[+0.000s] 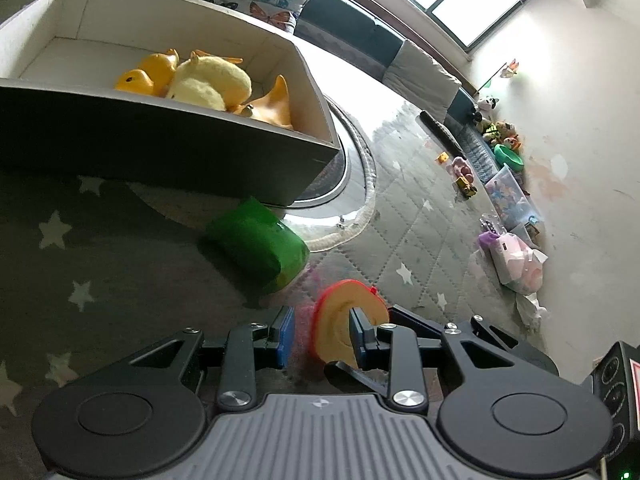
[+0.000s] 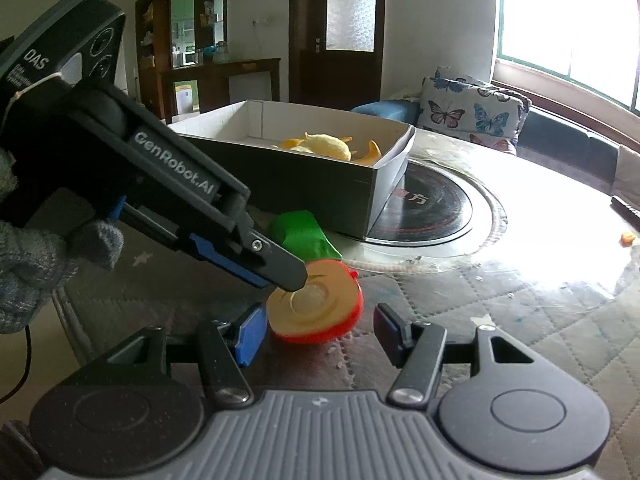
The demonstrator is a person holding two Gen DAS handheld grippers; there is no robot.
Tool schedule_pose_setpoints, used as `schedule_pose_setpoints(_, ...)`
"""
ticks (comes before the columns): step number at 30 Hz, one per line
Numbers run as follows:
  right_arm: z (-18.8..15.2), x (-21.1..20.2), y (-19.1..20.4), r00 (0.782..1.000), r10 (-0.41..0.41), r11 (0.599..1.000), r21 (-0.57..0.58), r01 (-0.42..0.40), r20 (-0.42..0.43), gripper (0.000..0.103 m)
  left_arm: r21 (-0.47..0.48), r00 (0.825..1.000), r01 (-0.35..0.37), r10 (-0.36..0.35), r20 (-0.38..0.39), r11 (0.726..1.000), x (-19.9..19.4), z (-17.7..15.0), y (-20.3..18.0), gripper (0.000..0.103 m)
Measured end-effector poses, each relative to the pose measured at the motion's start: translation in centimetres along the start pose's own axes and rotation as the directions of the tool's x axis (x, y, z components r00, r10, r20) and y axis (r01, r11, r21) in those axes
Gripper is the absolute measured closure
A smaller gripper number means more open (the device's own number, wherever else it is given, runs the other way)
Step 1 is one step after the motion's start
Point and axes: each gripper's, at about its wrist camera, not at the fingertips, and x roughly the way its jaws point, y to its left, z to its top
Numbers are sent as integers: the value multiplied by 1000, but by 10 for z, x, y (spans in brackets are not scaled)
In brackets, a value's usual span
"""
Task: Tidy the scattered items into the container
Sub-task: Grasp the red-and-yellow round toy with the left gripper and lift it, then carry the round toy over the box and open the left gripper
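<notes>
A toy half apple (image 1: pixel 348 322), red skin with a tan cut face, lies on the star-patterned mat; it also shows in the right wrist view (image 2: pixel 320 308). My left gripper (image 1: pixel 322 334) is open, with its right finger pressed on the cut face and its left finger apart. My right gripper (image 2: pixel 316 338) is open, with the apple between and just ahead of its fingers. A green toy (image 1: pixel 260 246) lies beside the cardboard box (image 1: pixel 168 144), which holds yellow and orange toys (image 1: pixel 204 80). The left gripper's body crosses the right wrist view.
A round black plate (image 2: pixel 432 216) under clear film lies beneath the box's corner. A butterfly cushion (image 2: pixel 476 112) and bench stand behind. Toys and bags (image 1: pixel 508 220) lie along the wall. A small orange piece (image 2: pixel 628 238) lies at the far right.
</notes>
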Motion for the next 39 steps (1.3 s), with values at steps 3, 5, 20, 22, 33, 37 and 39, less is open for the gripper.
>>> schedule_pose_setpoints(3,-1,-1,1,1000,-5,1000,-5,5,1,43,-12,1000,5,-6,-3,1000,2,0,0,71)
schedule_pose_setpoints(5,-1,-1,2,1000,-9,1000,-11,9,1,43,-23,1000,14,-14,1,1000,2,1,1,70)
schedule_pose_setpoints(20,1,5,9,999,-34,999,-40,34,0,43,-69,1000,19,-19,-6,997,9,4,2,71)
schedule_pose_setpoints(22,2,5,9,999,-36,999,-40,36,1,43,-71,1000,19,-20,-3,997,9,4,2,71)
schedule_pose_setpoints(33,1,7,11,999,-46,998,-36,46,-2,51,-49,1000,28,-28,5,998,8,2,0,75)
schedule_pose_setpoints(37,1,5,10,999,-39,999,-31,39,0,51,-42,999,30,-30,10,999,5,1,0,75)
schedule_pose_setpoints(39,3,2,10,999,-38,999,-35,38,6,51,-37,999,30,-30,18,999,2,1,-1,75)
